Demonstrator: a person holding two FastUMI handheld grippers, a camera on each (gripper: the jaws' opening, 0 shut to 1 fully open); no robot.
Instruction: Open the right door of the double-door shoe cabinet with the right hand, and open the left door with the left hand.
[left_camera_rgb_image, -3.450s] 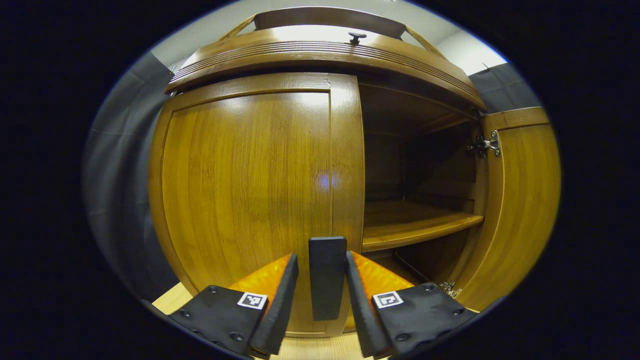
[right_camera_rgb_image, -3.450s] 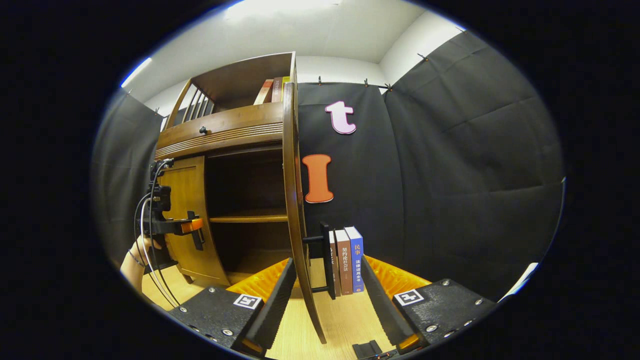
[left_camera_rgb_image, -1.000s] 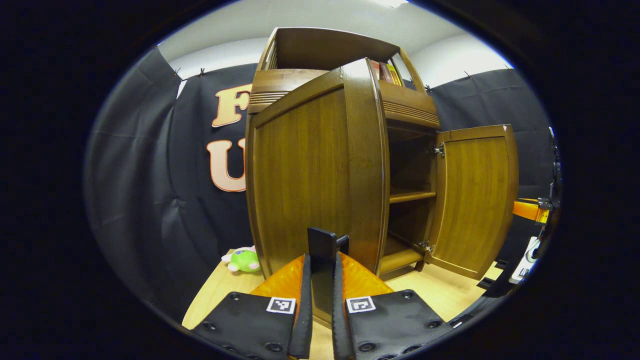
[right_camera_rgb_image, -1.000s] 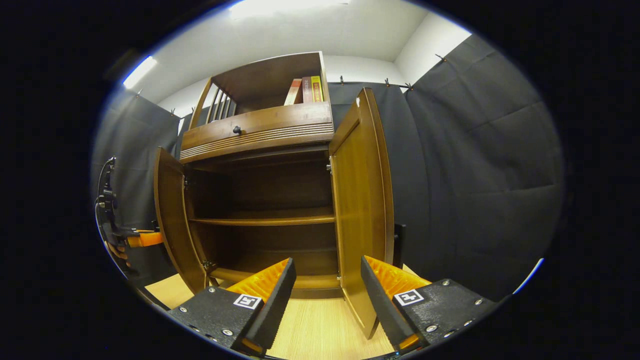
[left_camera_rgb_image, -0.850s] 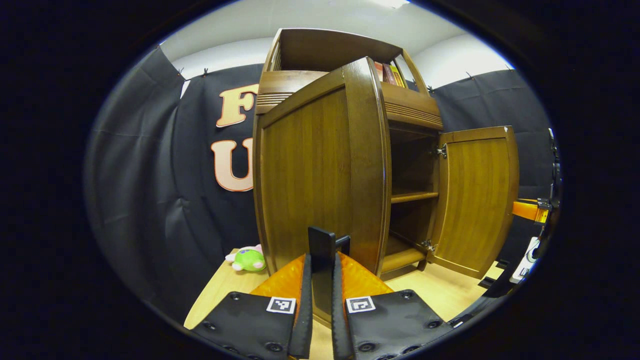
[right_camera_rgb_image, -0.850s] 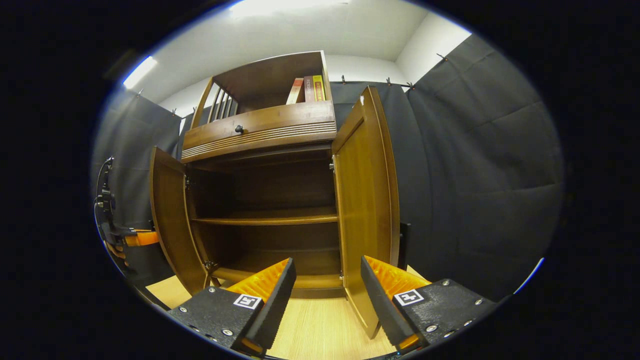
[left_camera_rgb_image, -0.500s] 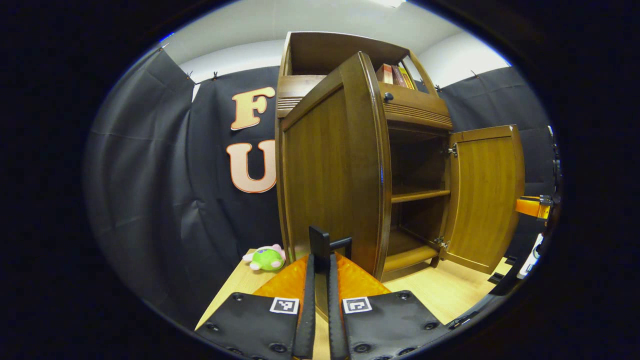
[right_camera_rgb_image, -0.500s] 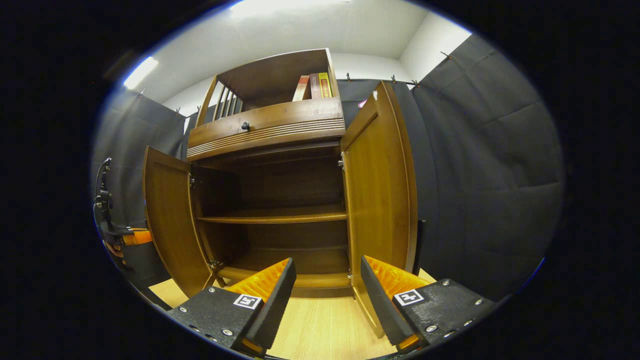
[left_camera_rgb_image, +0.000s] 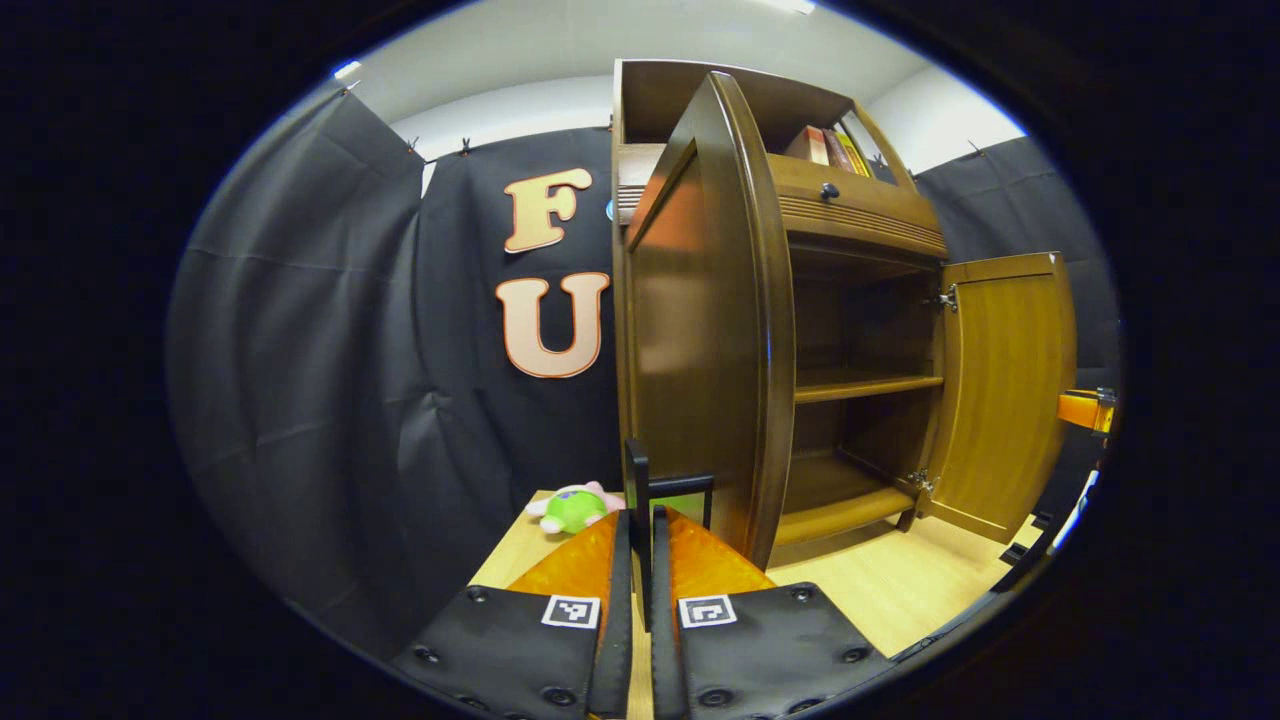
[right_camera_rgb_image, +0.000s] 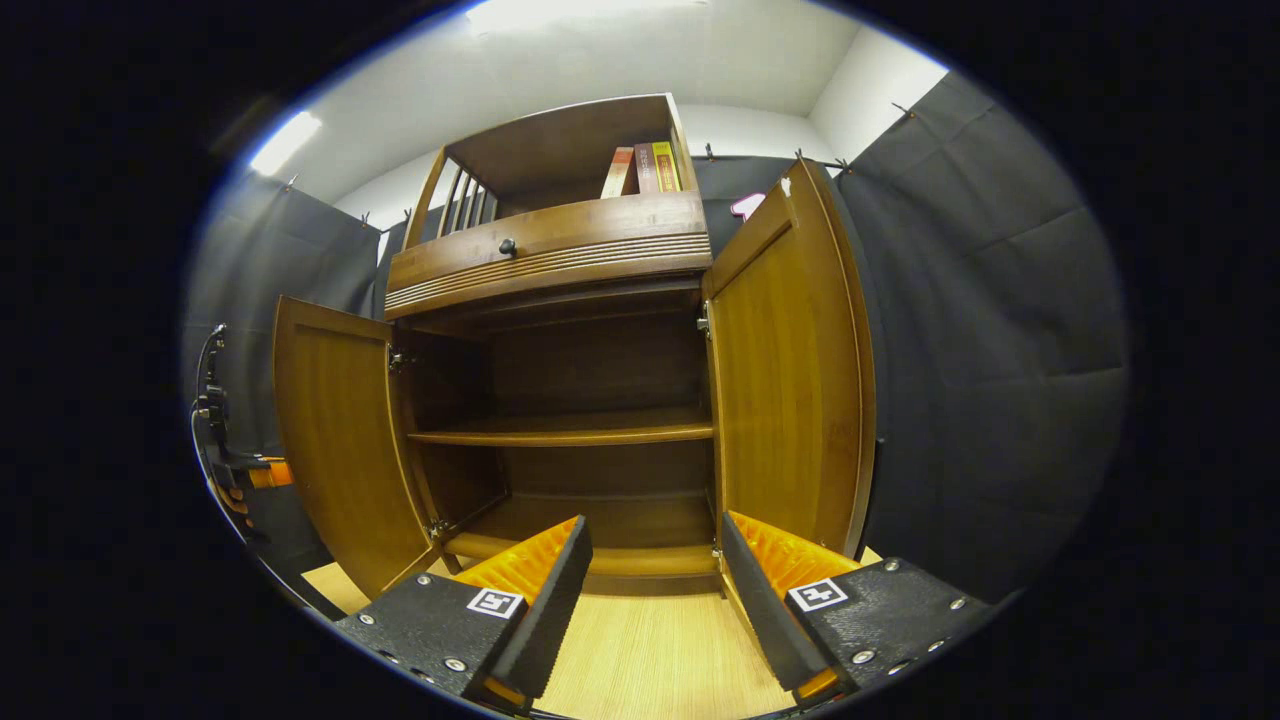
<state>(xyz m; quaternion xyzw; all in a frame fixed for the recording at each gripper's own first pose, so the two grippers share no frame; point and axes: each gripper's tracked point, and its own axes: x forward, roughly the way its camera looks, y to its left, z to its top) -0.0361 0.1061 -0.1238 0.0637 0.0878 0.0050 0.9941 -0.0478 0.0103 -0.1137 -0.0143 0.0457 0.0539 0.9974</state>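
Left gripper (left_camera_rgb_image: 640, 600) clamped on left door (left_camera_rgb_image: 700, 330) handle (left_camera_rgb_image: 640, 500), door swung wide off shoe cabinet (right_camera_rgb_image: 560, 400). Right gripper (right_camera_rgb_image: 650, 590) released, fingers apart, facing cabinet; right door (right_camera_rgb_image: 790, 380) wide open.

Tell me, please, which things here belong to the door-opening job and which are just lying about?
Job:
- cabinet
- left door, swung open
- its handle, clamped in the left gripper
- right door, open
- right gripper, open and holding nothing

Lying about:
- green plush toy on the floor
- books on the top shelf
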